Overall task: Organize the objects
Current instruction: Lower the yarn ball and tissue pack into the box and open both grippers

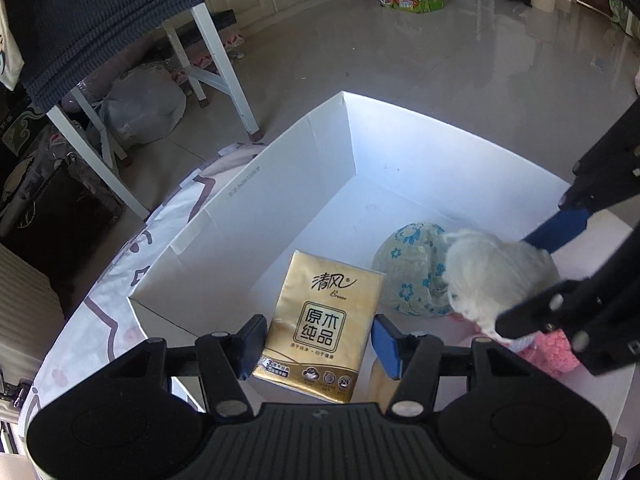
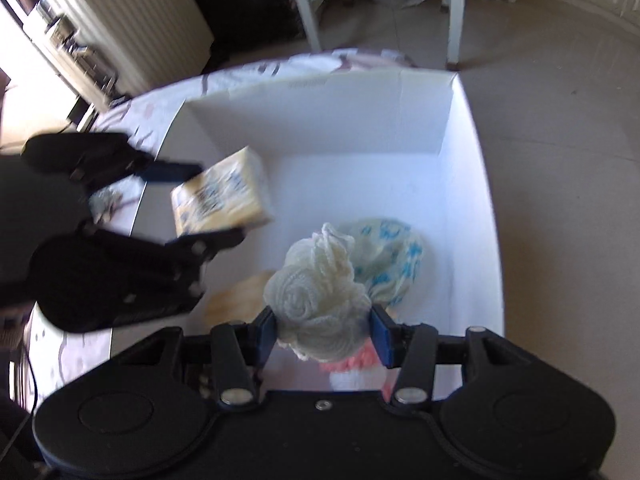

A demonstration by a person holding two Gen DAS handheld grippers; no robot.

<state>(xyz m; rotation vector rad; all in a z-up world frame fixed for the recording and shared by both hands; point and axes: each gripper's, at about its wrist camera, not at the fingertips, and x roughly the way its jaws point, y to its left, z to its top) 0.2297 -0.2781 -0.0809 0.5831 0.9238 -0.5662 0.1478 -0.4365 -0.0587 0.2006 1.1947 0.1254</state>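
Box (image 1: 304, 184) holds only 1 thing I can make out lying inside, a floral bundle (image 1: 408, 268). My left gripper (image 1: 318, 344) is closed on a gold tissue pack (image 1: 320, 324), held above the box floor. My right gripper (image 2: 324, 332) clamps a white knit ball (image 2: 316, 300) over the box. Both, I judge, remain to be set down; something pink (image 2: 352, 360) beneath it is unclear.

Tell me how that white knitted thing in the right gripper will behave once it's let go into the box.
The white knitted bundle looks soft and bulges between the right gripper pads, so it will probably flop and settle rather than roll. It seems light for its bulk. Its loose yarn loops might snag on a pad when released over the white box.
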